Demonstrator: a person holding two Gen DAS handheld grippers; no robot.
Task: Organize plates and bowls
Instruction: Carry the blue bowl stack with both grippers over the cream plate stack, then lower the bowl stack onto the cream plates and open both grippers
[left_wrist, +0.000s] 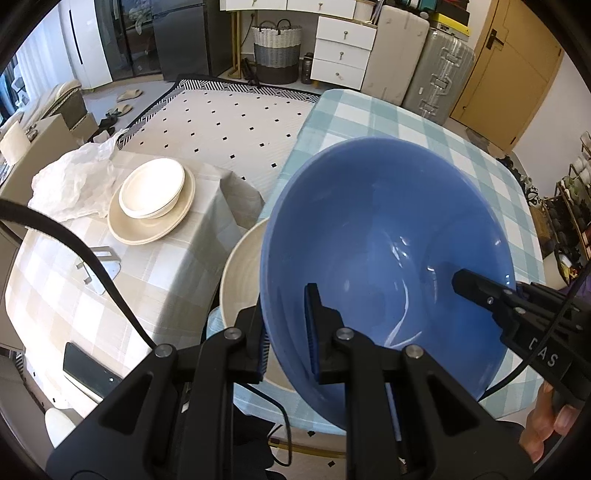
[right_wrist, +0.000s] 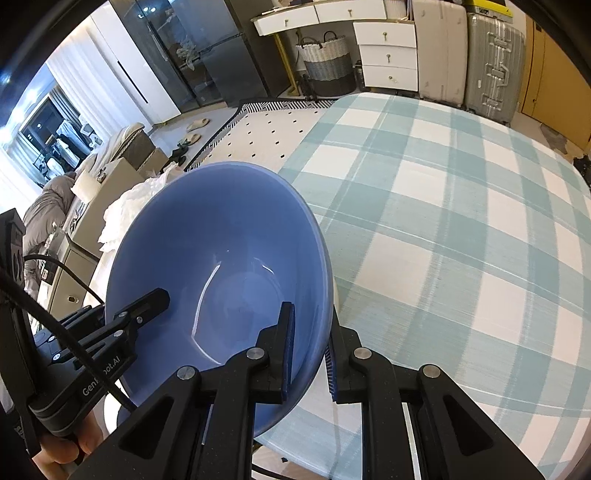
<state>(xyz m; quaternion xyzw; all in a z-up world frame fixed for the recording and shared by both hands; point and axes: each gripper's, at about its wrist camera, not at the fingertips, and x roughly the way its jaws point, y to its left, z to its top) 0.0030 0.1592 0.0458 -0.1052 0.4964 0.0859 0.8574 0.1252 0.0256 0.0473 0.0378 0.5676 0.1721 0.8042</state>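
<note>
A large blue bowl (left_wrist: 388, 236) is gripped from both sides. My left gripper (left_wrist: 286, 332) is shut on its left rim, one pad inside the wall and one outside. In the right wrist view, my right gripper (right_wrist: 310, 354) is shut on the right rim of the blue bowl (right_wrist: 221, 258) in the same way. Each view shows the other gripper at the opposite rim: the right gripper (left_wrist: 476, 290) and the left gripper (right_wrist: 147, 304). A cream plate (left_wrist: 240, 280) shows behind the bowl's left edge; whether they touch I cannot tell. Cream bowls (left_wrist: 151, 188) are stacked on cream plates (left_wrist: 147, 229) on the beige table.
The bowl hangs over the near left corner of a table with a blue-checked cloth (right_wrist: 461, 221). On the beige checked table (left_wrist: 55, 302) lie a crumpled white plastic bag (left_wrist: 70, 181), a metal bracket (left_wrist: 101, 269) and a dark phone (left_wrist: 88, 373). A floor gap separates the tables.
</note>
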